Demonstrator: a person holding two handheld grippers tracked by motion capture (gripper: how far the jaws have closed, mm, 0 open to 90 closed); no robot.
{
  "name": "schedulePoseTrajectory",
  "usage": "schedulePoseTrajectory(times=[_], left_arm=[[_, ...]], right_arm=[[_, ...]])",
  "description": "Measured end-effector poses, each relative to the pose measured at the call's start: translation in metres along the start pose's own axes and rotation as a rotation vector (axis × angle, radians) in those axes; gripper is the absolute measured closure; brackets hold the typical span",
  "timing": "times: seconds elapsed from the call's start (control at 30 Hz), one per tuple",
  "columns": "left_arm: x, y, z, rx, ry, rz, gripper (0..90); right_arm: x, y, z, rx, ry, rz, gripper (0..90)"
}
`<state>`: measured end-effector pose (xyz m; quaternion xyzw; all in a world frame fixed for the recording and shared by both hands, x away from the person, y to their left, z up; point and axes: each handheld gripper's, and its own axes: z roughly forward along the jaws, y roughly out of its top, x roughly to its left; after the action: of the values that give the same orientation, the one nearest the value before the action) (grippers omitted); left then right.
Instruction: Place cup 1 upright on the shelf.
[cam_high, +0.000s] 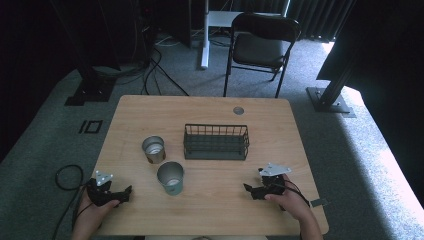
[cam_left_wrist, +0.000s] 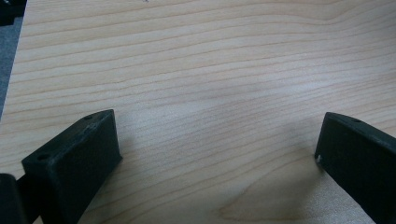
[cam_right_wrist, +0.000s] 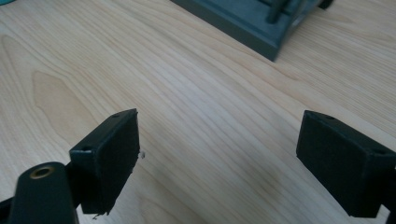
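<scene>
1. Currently both grippers rest low at the near edge of the wooden table (cam_high: 210, 107), one in each hand.
2. Left gripper (cam_high: 126, 192): jaws spread wide, nothing between them; its own view has bare wood grain between the jaws.
3. Right gripper (cam_high: 248, 187): jaws likewise apart and empty; its own view catches a corner of the wire basket (cam_right_wrist: 247, 23) ahead.
4. Two metal cups stand left of centre. The nearer cup (cam_high: 170, 177) sits upright, ahead and to the right of the left gripper; the farther cup (cam_high: 153, 149) stands just behind it, close to the wire basket's (cam_high: 216, 142) left end.
5. Judgement: the left gripper is nearer to both cups, so a reach forward and inward would meet the nearer cup first. The right gripper lies well apart from them, closer to the basket.
6. Basket's long axis runs across the table, left to right.
7. Hard to tell: cup contents; something pale shows inside each, unclear what.
</scene>
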<state>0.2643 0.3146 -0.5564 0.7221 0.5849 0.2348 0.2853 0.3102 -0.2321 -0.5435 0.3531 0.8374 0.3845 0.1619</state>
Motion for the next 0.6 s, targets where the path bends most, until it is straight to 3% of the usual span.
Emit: schedulePoseTrajectory(times=[0.6], left_arm=[[0.000,0.000,0.000,0.000,0.000,0.000,0.4]], right_arm=[[0.026,0.019,0.021,-0.004,0.087,-0.037,13.3]])
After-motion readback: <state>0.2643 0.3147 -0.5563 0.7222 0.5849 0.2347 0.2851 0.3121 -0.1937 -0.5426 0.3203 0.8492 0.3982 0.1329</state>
